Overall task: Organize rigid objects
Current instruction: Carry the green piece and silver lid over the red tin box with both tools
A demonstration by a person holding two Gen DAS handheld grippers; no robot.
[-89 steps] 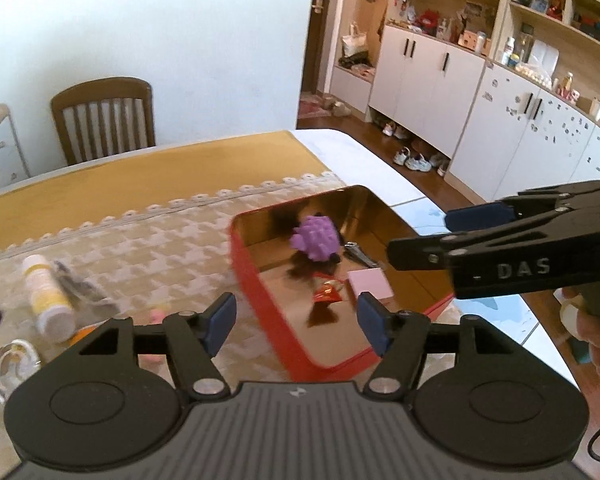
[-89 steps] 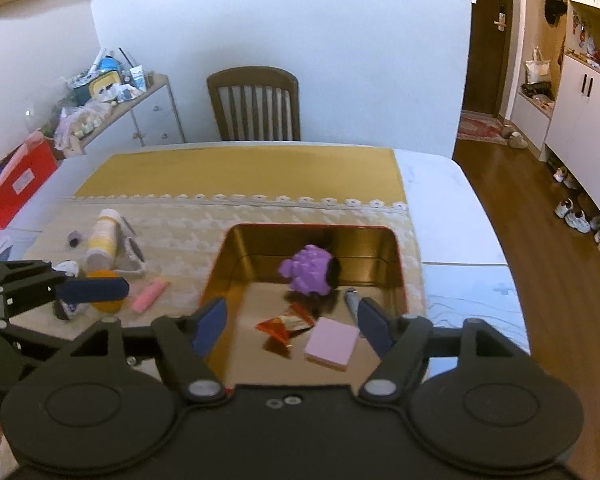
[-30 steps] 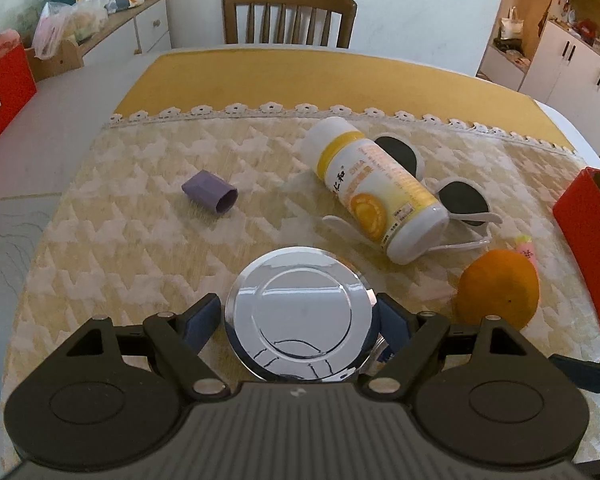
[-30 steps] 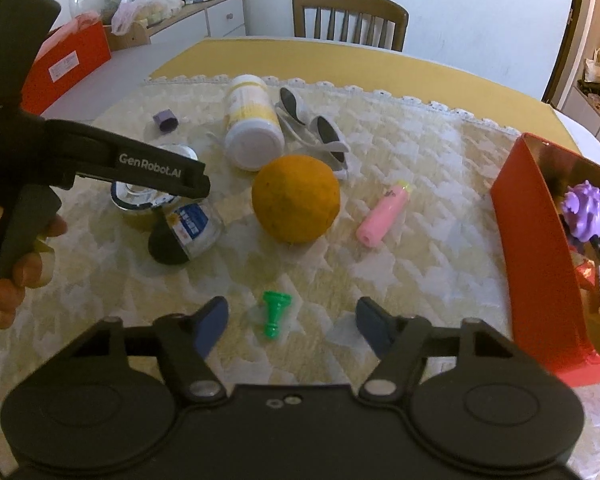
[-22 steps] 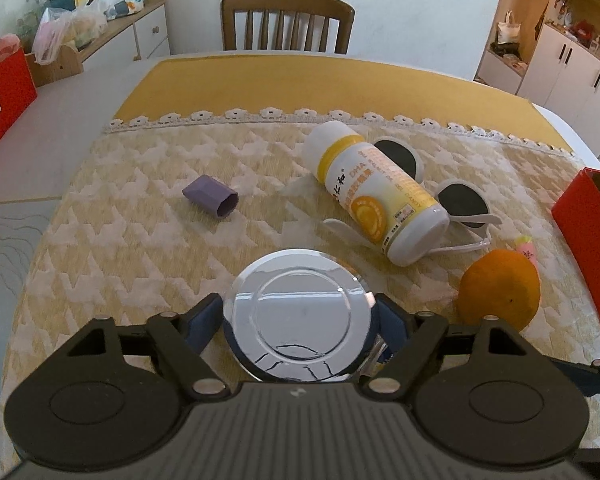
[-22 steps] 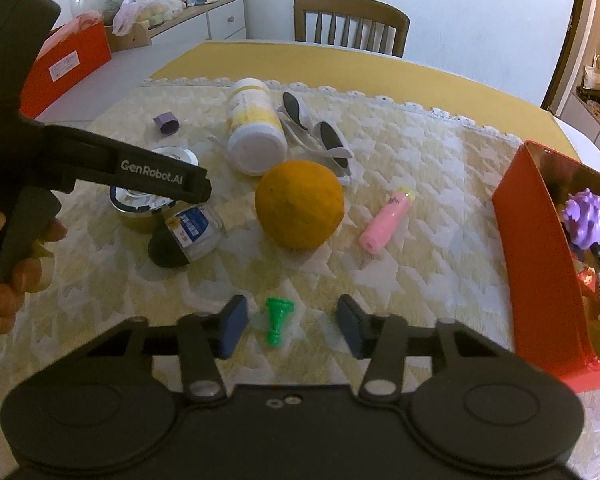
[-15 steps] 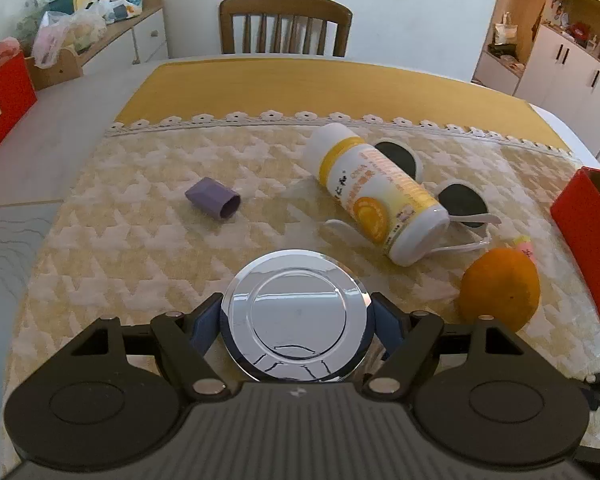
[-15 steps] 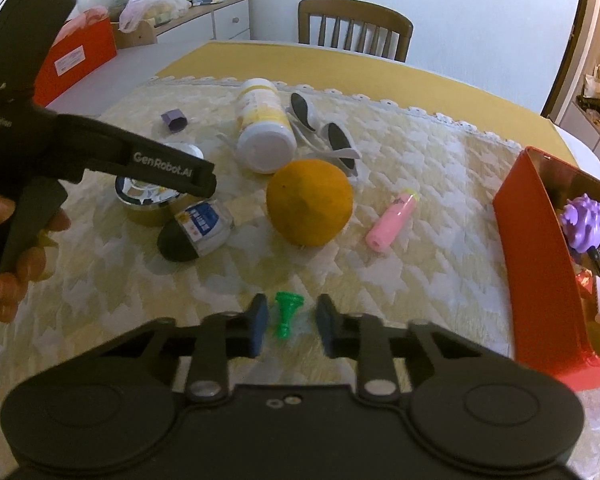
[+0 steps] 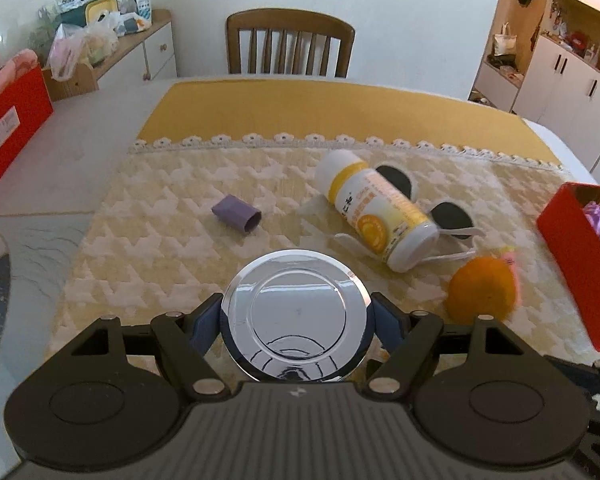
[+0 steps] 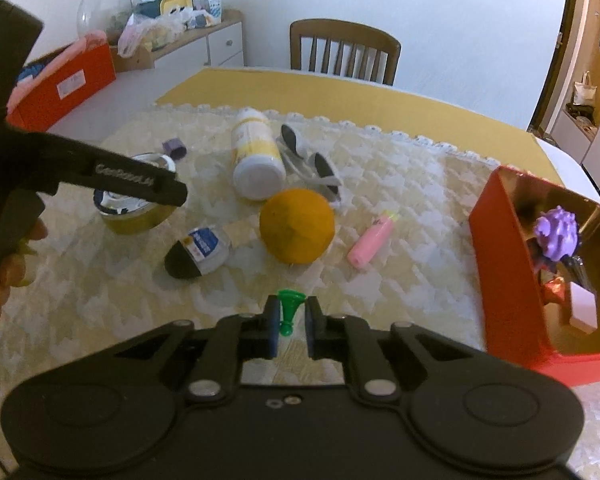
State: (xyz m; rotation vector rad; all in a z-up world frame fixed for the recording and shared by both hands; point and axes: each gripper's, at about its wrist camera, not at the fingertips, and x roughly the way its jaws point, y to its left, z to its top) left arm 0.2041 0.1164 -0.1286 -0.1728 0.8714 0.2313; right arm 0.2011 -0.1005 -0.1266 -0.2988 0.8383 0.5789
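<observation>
My right gripper [image 10: 291, 326] has just closed its jaws narrowly around the small green plastic funnel-shaped piece [image 10: 288, 311], gripped near me over the cream patterned cloth [image 10: 400, 264]. My left gripper [image 9: 296, 322] holds the round chrome-lidded tin [image 9: 296, 316], fingers spread wide against its sides. The red gold-lined box [image 10: 504, 264] sits far right; the orange [image 10: 297, 230] lies between.

- A home dining room: a wooden chair [image 9: 290, 42] stands at the far side of a cloth-covered table [image 9: 340, 112].
- White cupboards [image 9: 568, 80] on the right.
- A cluttered sideboard [image 9: 140, 46] far left.
</observation>
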